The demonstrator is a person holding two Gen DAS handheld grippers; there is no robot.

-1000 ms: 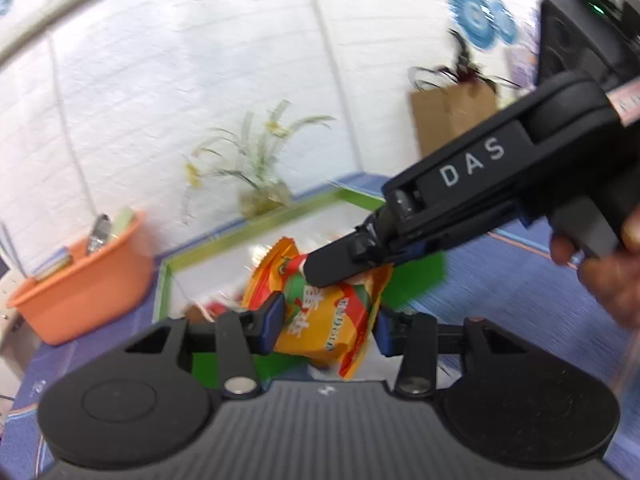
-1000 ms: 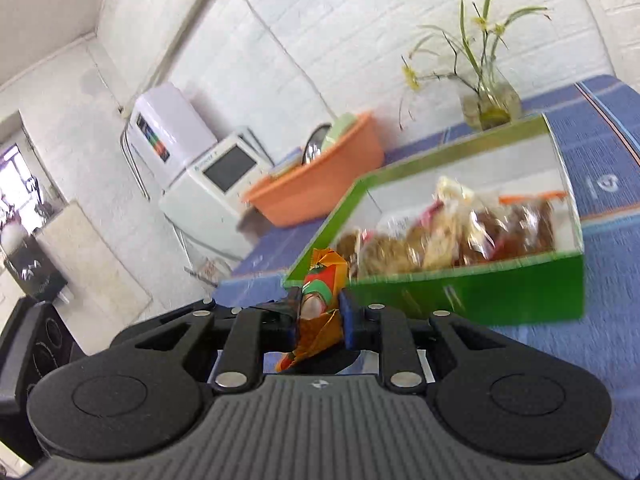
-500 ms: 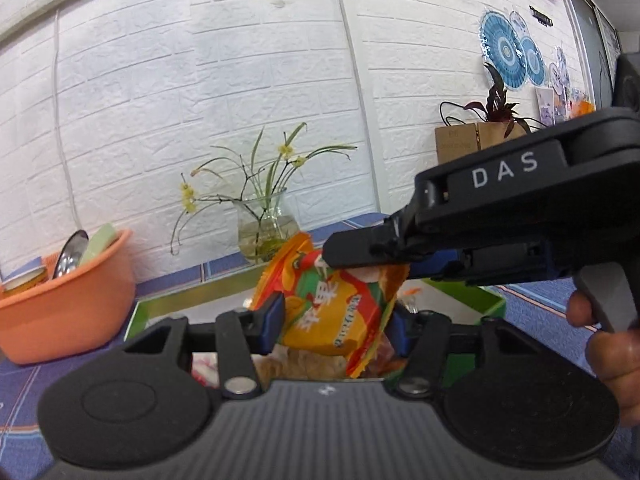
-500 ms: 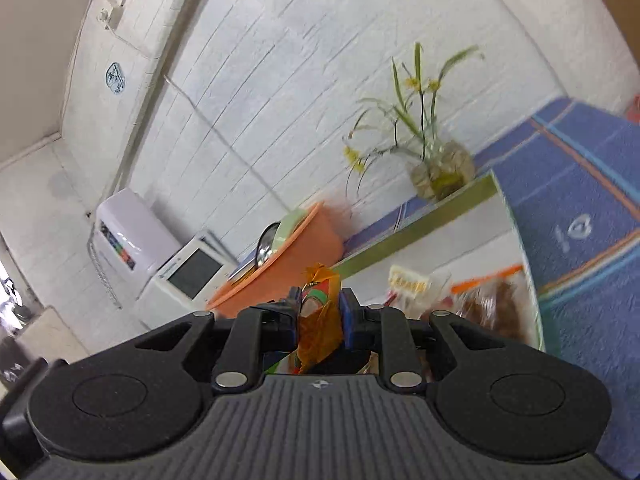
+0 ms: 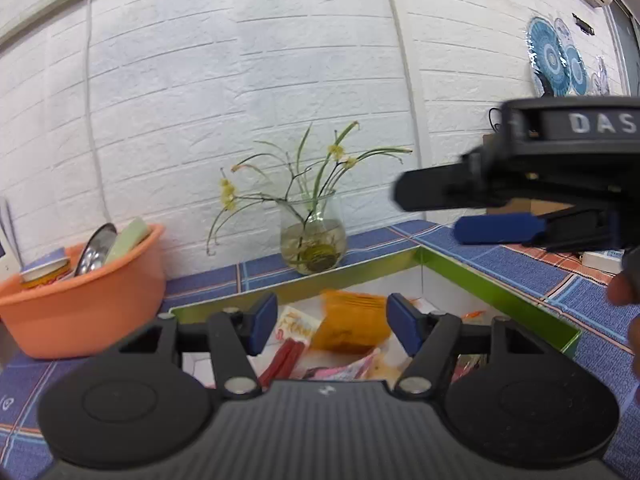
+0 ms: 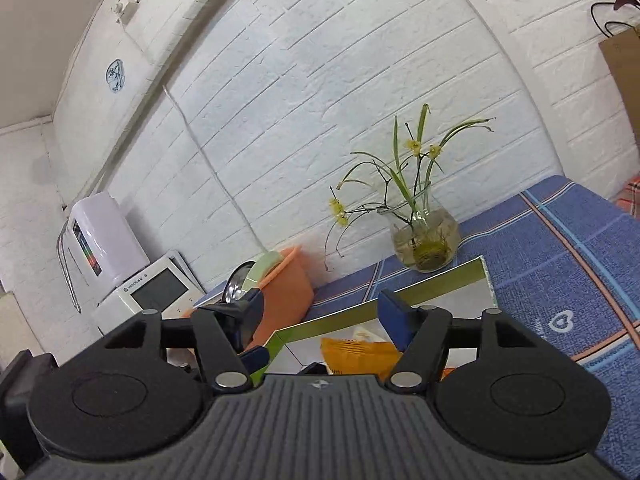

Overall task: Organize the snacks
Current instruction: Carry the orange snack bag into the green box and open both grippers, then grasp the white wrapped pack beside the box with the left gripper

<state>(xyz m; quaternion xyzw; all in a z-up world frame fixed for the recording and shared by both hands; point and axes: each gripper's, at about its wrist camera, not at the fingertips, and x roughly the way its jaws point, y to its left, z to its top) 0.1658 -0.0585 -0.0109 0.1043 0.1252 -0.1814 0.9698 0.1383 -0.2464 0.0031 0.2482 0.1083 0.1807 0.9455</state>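
Between the left gripper [image 5: 332,326]'s blue pads, nothing now: both sets of jaws have just been opening, and the orange snack packet [image 5: 352,322] they shared a second ago has dropped free, clear of every finger. It lies inside the green box [image 5: 500,292] among other snacks. The right gripper [image 6: 320,314] stands wide above, empty. One snack stowed, by my reckoning.

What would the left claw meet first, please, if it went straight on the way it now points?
Probably the orange snack packet lying in the green-rimmed box, which sits between the open left claw fingers; depth is uncertain.
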